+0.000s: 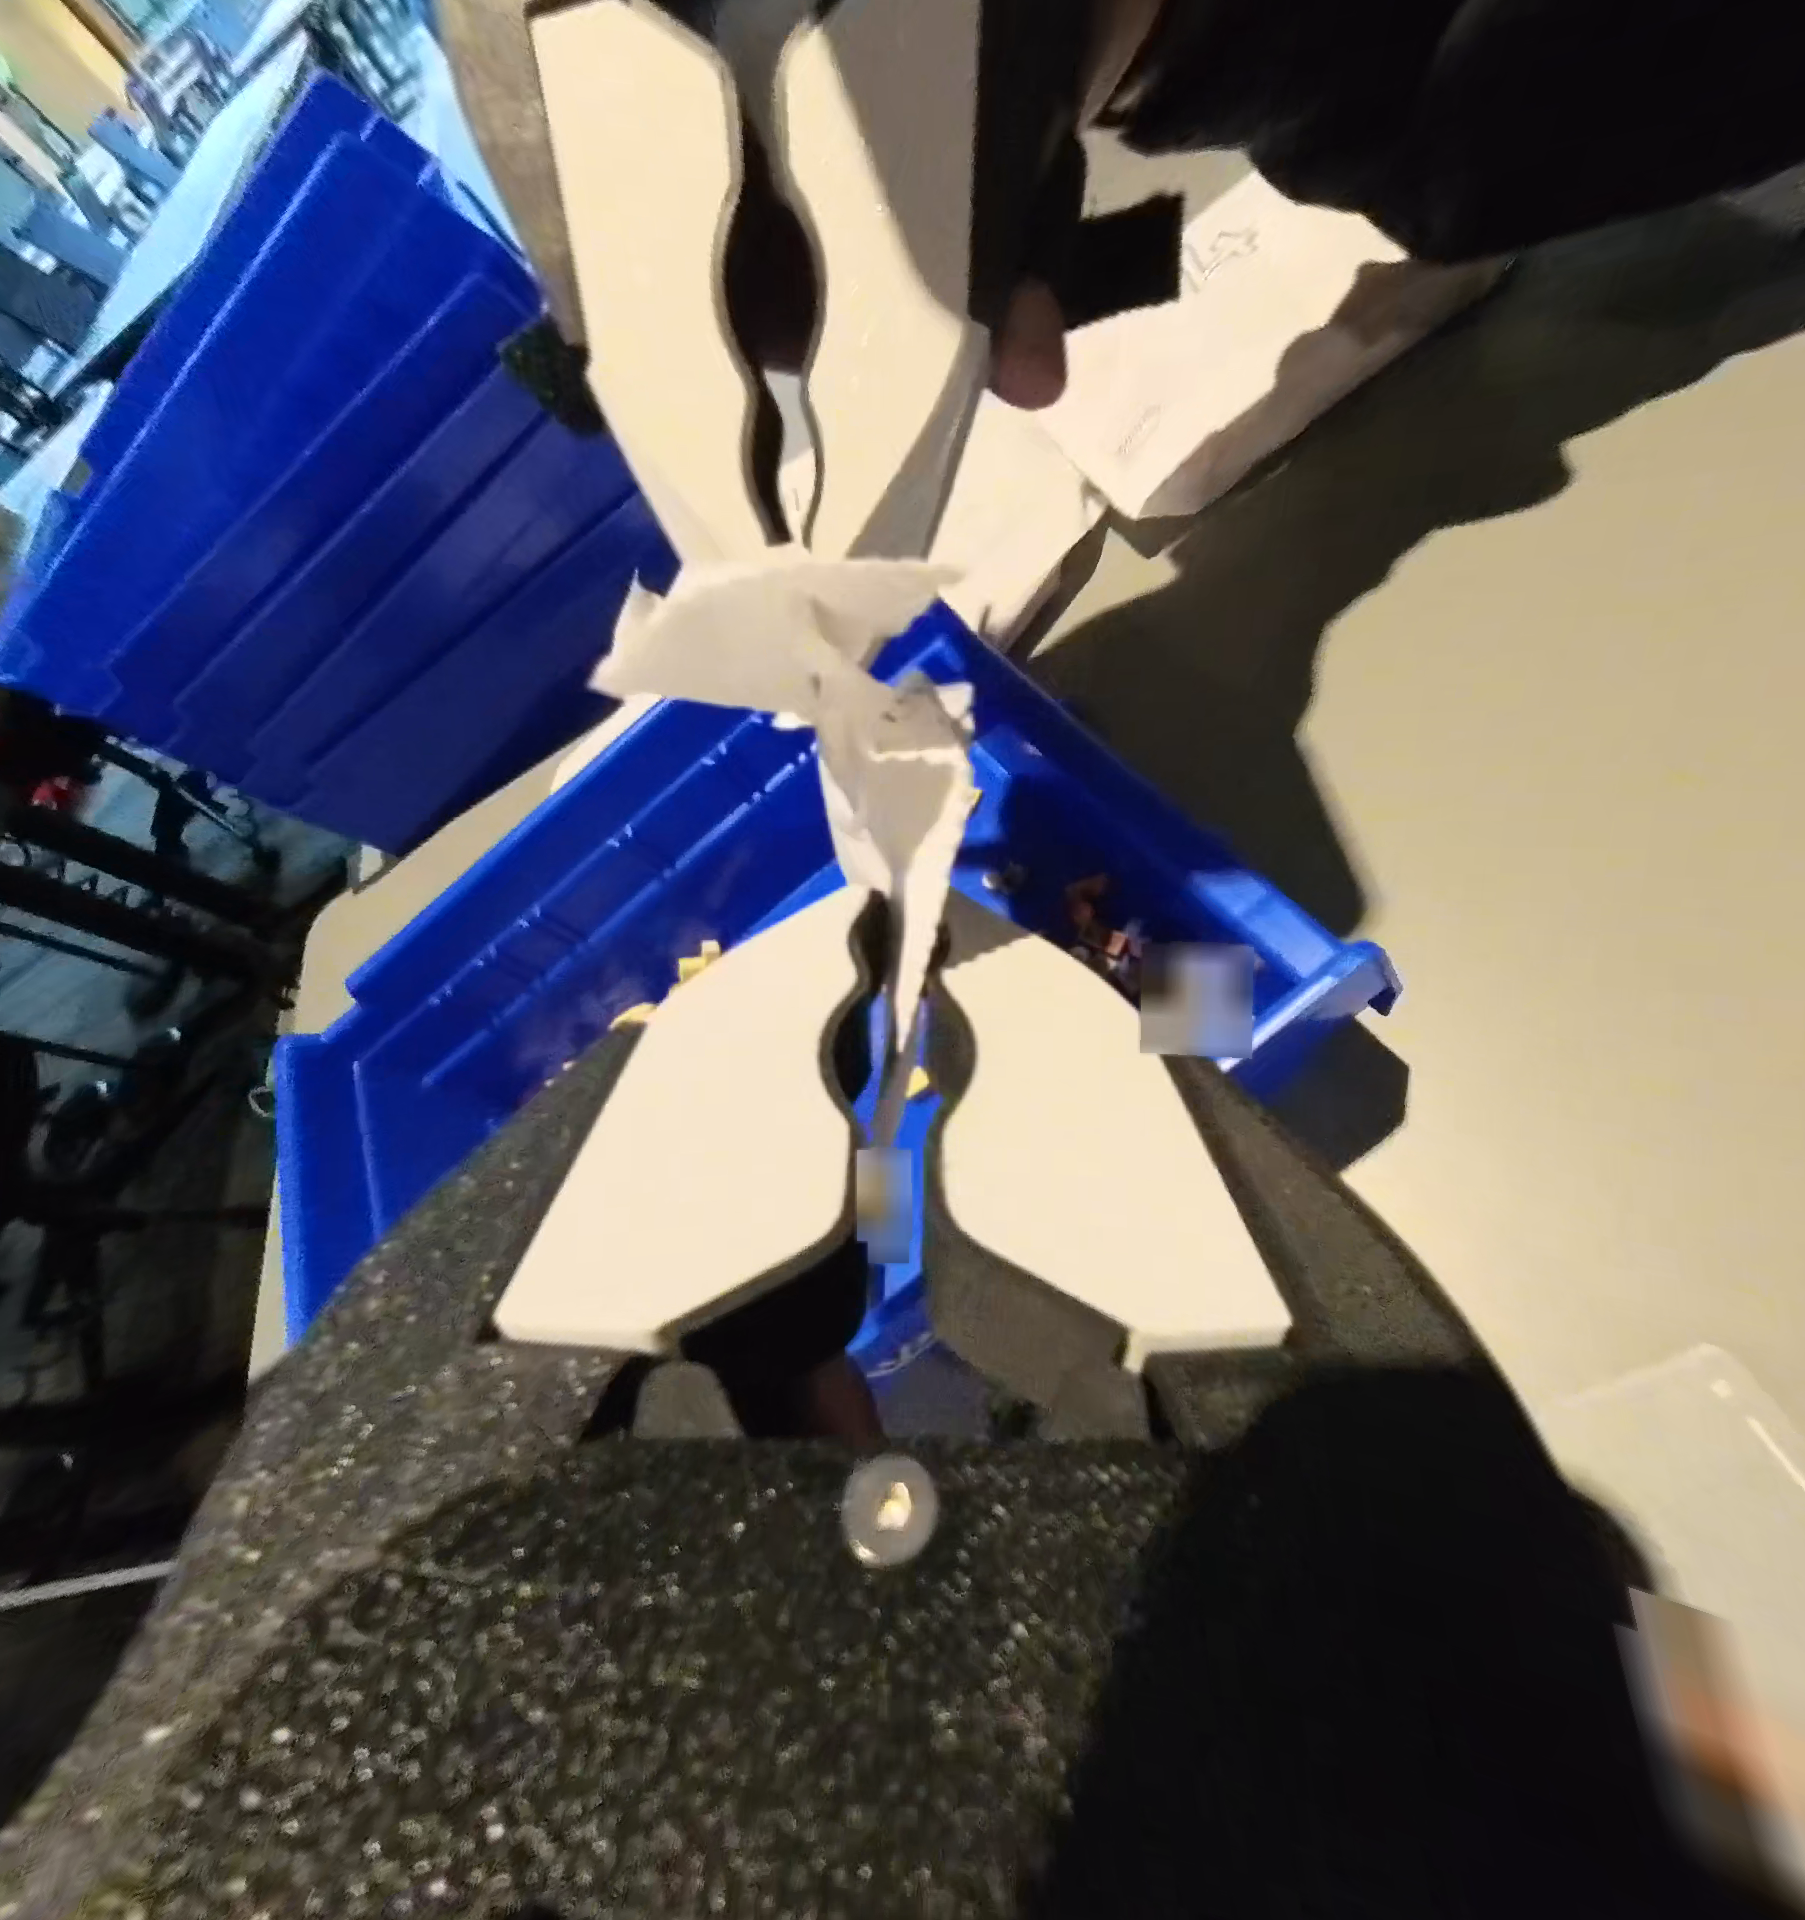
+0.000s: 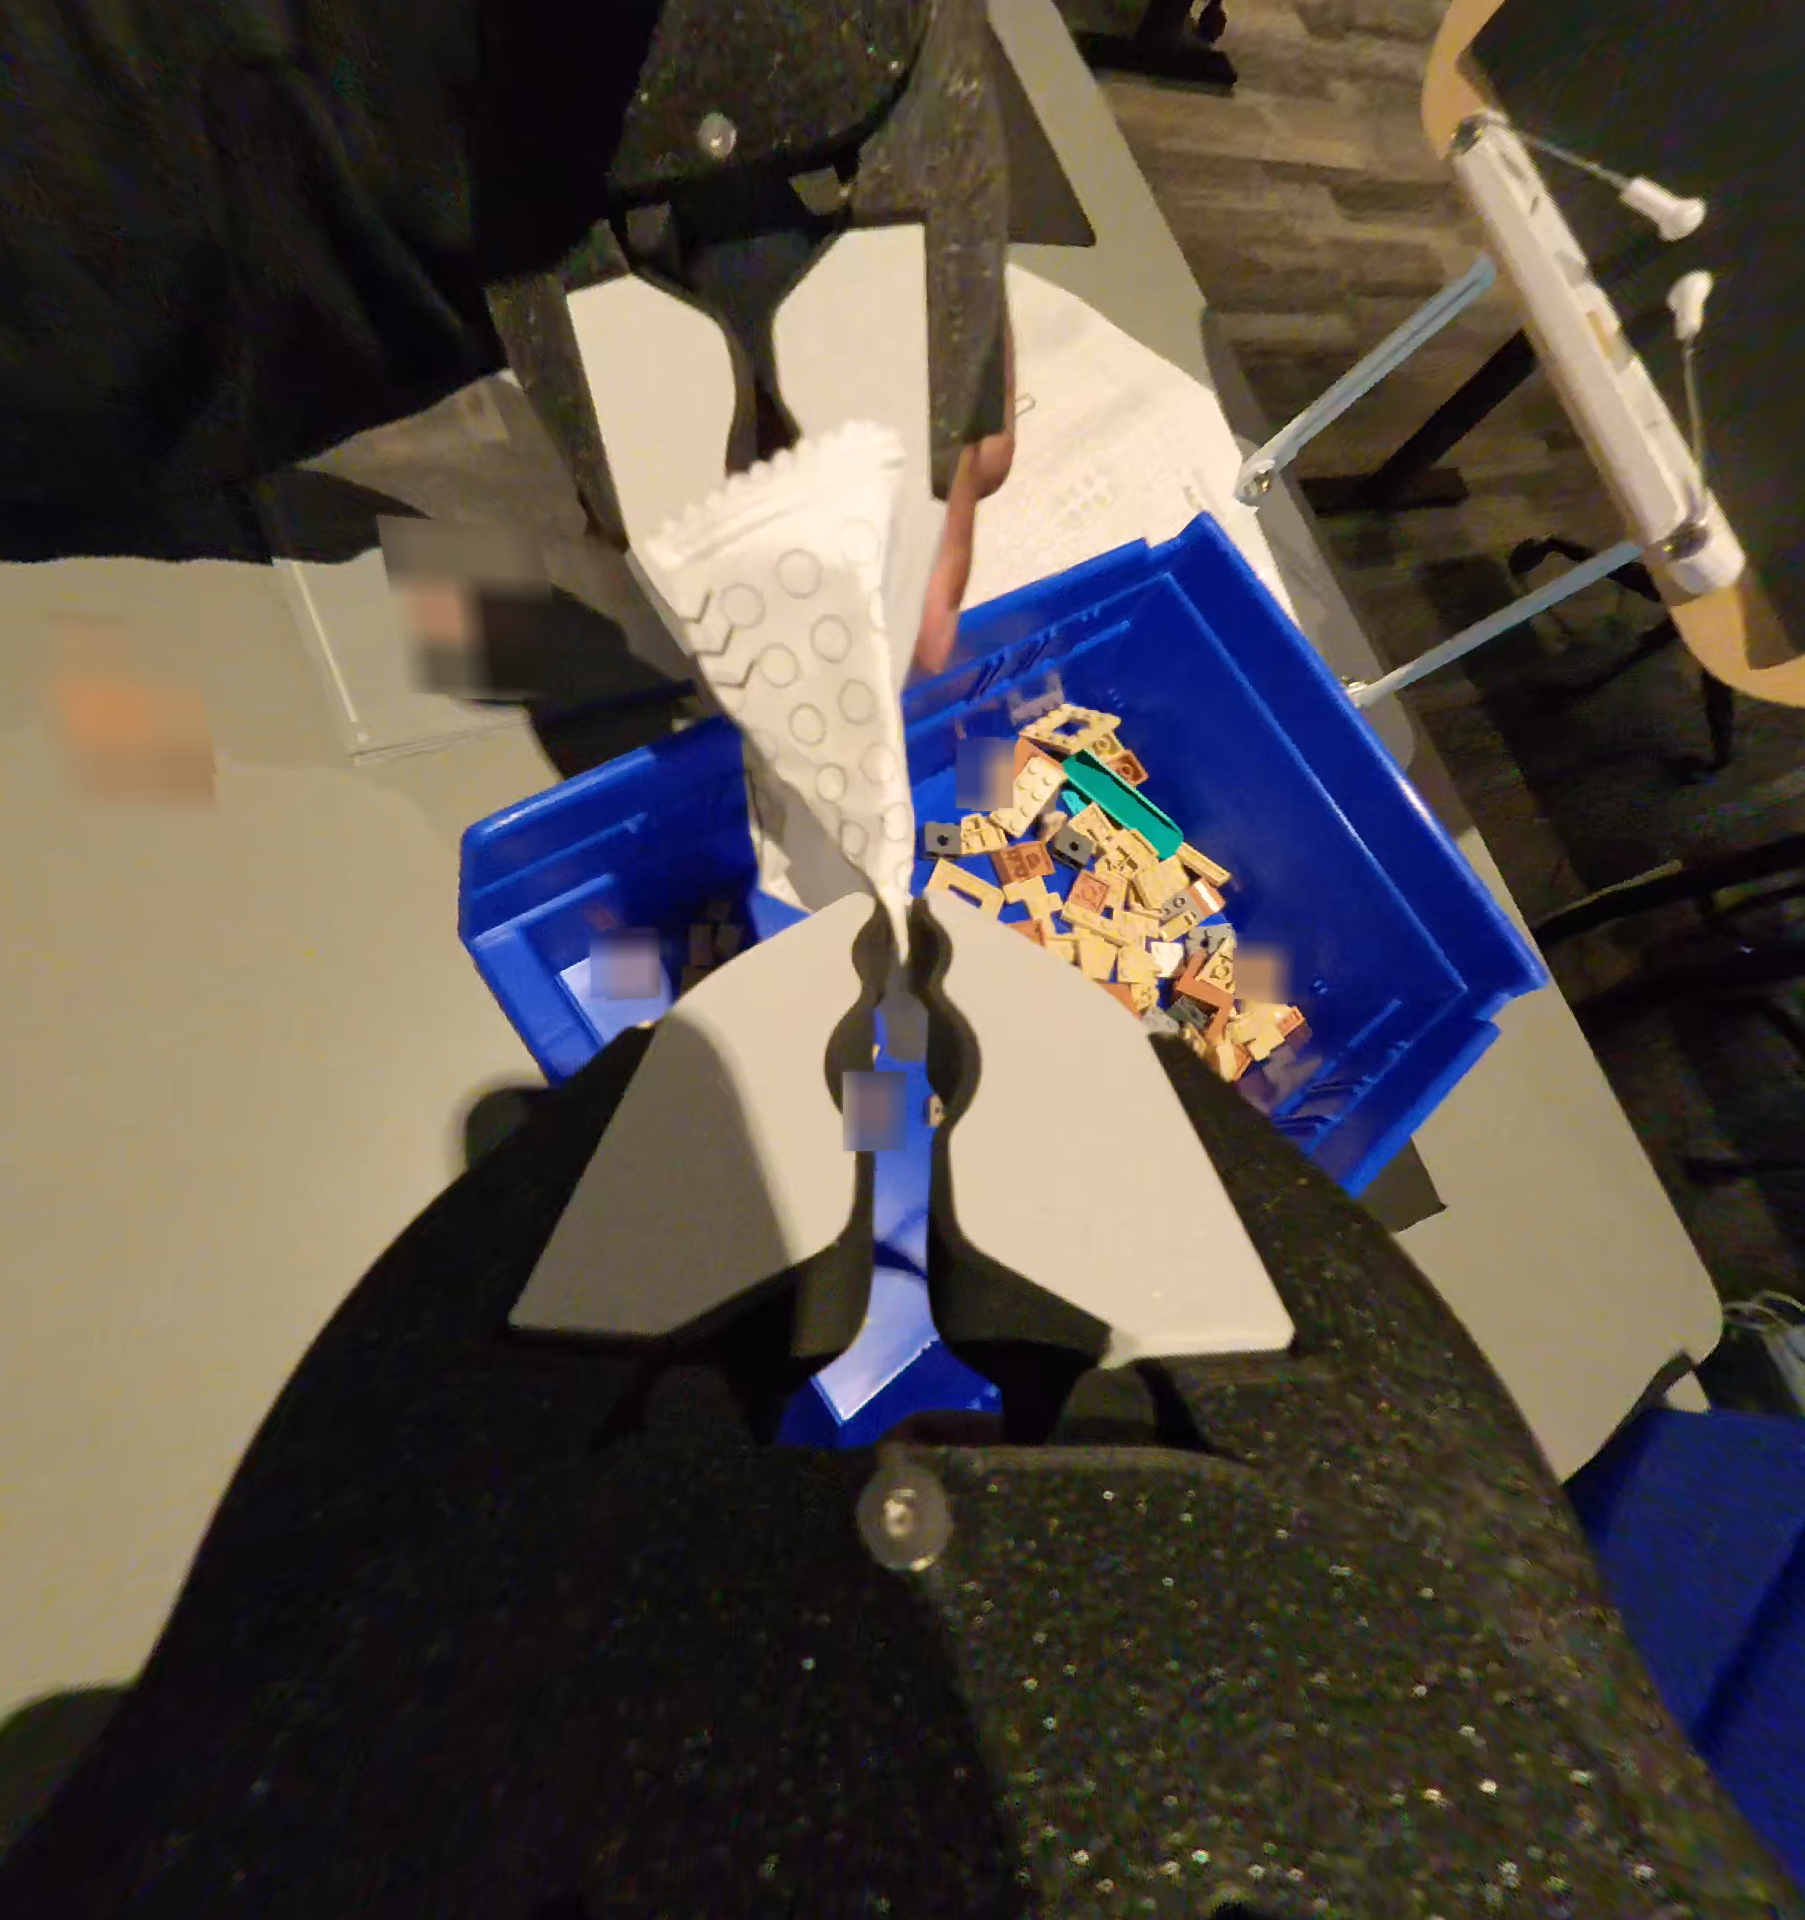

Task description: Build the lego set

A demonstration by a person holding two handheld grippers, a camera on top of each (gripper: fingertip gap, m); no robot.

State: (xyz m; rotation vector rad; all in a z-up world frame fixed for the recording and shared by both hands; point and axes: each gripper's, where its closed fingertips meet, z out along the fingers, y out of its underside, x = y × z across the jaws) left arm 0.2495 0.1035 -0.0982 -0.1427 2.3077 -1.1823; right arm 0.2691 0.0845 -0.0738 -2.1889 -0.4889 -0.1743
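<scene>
Fingers (image 2: 1085, 1091): both pairs clamp one paper bag (image 2: 815, 665) | one blue bin (image 2: 1397, 831)

A paper bag (image 2: 825, 707) hung stretched between the left gripper (image 1: 903, 935) and right gripper (image 2: 903, 925) directly above the bin (image 2: 1417, 831), which sat on the table (image 2: 202, 1039) and held loose bricks (image 2: 1116, 894).

Stacked blue bins (image 1: 285, 499) beside a chair (image 2: 1604, 436).

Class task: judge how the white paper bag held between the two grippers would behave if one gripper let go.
The paper bag looks crumpled and thin, so it would probably flop down from the remaining gripper. Its torn edge suggests it rips easily.
</scene>
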